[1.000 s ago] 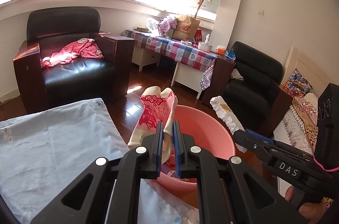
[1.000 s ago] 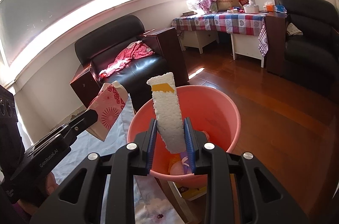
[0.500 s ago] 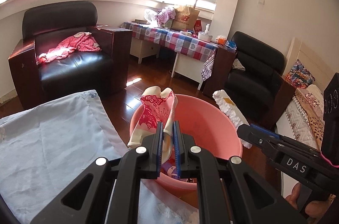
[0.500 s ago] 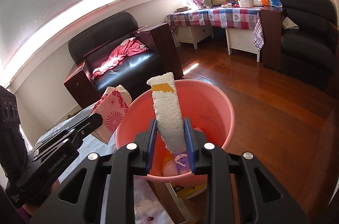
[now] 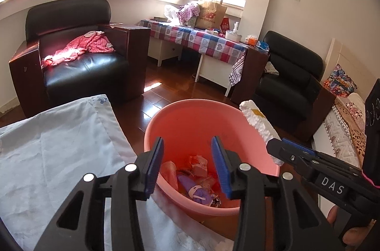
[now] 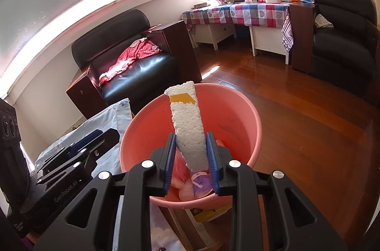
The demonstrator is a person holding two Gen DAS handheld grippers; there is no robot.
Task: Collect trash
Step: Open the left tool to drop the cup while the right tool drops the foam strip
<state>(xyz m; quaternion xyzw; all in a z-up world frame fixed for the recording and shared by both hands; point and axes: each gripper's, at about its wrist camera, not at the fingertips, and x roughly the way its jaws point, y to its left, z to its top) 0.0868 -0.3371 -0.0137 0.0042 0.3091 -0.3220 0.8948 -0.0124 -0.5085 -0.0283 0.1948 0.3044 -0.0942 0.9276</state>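
A pink plastic basin [image 5: 180, 122] sits on the floor beside a table and holds several pieces of trash [image 5: 199, 179]. My left gripper [image 5: 187, 163] is open and empty, right above the basin. My right gripper [image 6: 191, 160] is shut on a white foam strip [image 6: 187, 122] with a yellow tape patch, held upright over the basin [image 6: 237, 108]. The foam strip [image 5: 258, 122] and the right gripper also show at the right of the left wrist view. The left gripper shows at the lower left of the right wrist view [image 6: 78, 153].
A pale blue cloth [image 5: 54, 149] covers the table at the left. A black armchair [image 5: 78, 65] with a pink garment stands behind. A checked-cloth table [image 5: 204, 42] with bags, a second black armchair [image 5: 289, 82] and a bed edge [image 5: 344, 118] lie beyond on the wooden floor.
My left gripper has opened and the pink patterned paper wrapper it held is gone from its jaws. The right gripper still holds the foam strip over the basin.
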